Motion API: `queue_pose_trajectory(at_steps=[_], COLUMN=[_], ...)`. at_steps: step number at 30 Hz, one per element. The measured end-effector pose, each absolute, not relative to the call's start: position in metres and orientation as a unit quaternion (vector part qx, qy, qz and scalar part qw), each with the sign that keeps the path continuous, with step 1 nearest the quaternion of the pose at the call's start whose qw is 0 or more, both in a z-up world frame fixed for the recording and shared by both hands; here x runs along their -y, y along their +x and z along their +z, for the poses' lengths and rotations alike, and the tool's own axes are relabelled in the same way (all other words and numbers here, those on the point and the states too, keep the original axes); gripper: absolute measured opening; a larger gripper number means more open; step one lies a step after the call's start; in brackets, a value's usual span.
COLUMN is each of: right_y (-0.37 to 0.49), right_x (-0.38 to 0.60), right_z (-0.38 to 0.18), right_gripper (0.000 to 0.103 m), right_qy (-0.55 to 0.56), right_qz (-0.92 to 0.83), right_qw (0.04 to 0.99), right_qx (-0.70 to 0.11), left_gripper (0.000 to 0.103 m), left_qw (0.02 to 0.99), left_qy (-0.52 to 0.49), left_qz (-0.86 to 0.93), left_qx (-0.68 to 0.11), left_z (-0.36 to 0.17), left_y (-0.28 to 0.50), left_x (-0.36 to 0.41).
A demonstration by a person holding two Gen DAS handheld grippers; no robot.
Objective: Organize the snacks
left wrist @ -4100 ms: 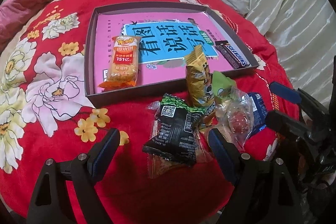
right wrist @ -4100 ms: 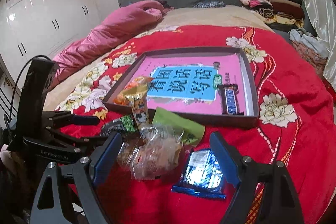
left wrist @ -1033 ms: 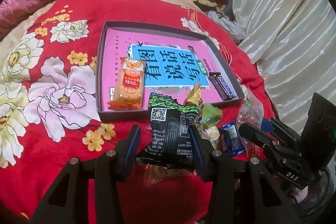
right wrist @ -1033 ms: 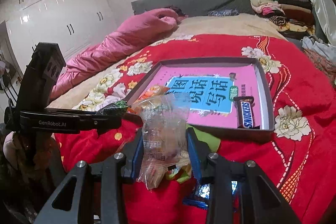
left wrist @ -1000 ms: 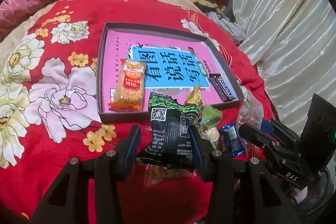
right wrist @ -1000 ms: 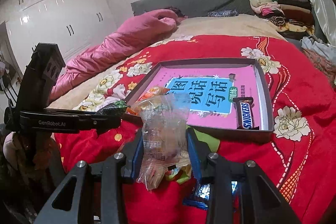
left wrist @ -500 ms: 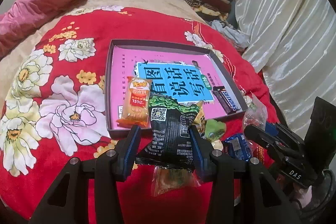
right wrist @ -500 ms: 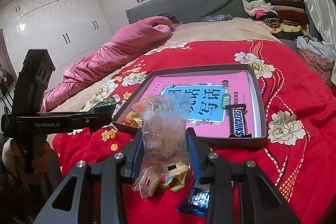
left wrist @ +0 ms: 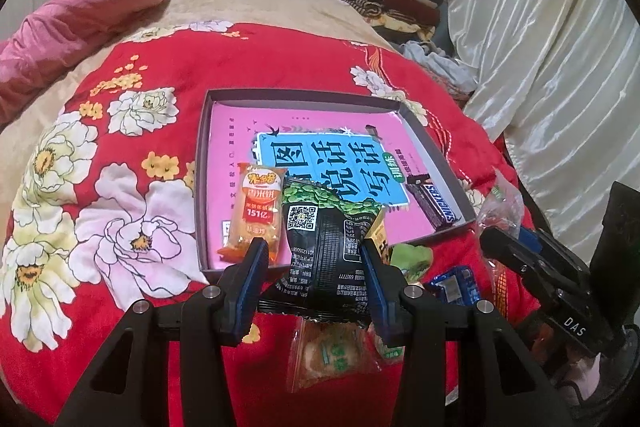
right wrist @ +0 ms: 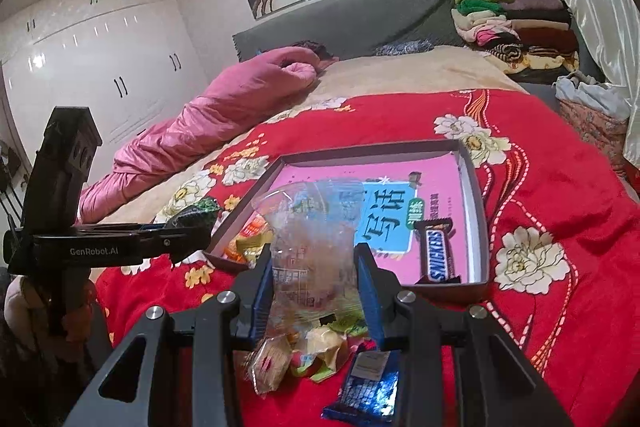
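My left gripper (left wrist: 314, 267) is shut on a black snack packet with green peas printed at its top (left wrist: 326, 247), held in the air before the near edge of a shallow dark box (left wrist: 199, 187). In the box lie an orange rice-cracker packet (left wrist: 256, 211) and a Snickers bar (left wrist: 434, 205). My right gripper (right wrist: 316, 285) is shut on a clear plastic packet (right wrist: 312, 251), also lifted, near the box's front edge (right wrist: 444, 289). The Snickers bar (right wrist: 436, 251) shows at the box's right side. Loose snacks stay on the blanket below: a clear cracker packet (left wrist: 328, 355) and a blue packet (right wrist: 368, 387).
The box rests on a red flowered blanket (left wrist: 120, 227) on a bed. A pink quilt (right wrist: 224, 115) lies at the back left, folded clothes (right wrist: 516, 27) at the back right, white curtains (left wrist: 560, 67) on the right. The other gripper (right wrist: 100, 247) shows at the left.
Both grippers have closed on packets from the pile and lifted them. Over the last second both views have tilted up, and the held packets sit higher against the box.
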State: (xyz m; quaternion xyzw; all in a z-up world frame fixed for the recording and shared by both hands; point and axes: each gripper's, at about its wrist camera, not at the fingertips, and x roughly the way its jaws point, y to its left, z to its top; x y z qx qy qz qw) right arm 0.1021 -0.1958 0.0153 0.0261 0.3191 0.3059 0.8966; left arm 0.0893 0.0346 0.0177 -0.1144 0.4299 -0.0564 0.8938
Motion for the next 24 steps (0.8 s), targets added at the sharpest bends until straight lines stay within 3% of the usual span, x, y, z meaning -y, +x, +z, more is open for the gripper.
queue_pose_trajectory(at_steps=[24], right_y=[0.115], right_x=[0.211], right_z=[0.020], right_gripper=[0.039], right_qy=[0.041], right_qz=[0.271], right_qw=[0.913], right_qx=[-0.302], left_gripper=[0.048], left_qw=[0.897], left_qy=[-0.119], left_qz=[-0.035], left_qx=[-0.425], left_z=[0.009], left_y=[0.121], left_x=[-0.040])
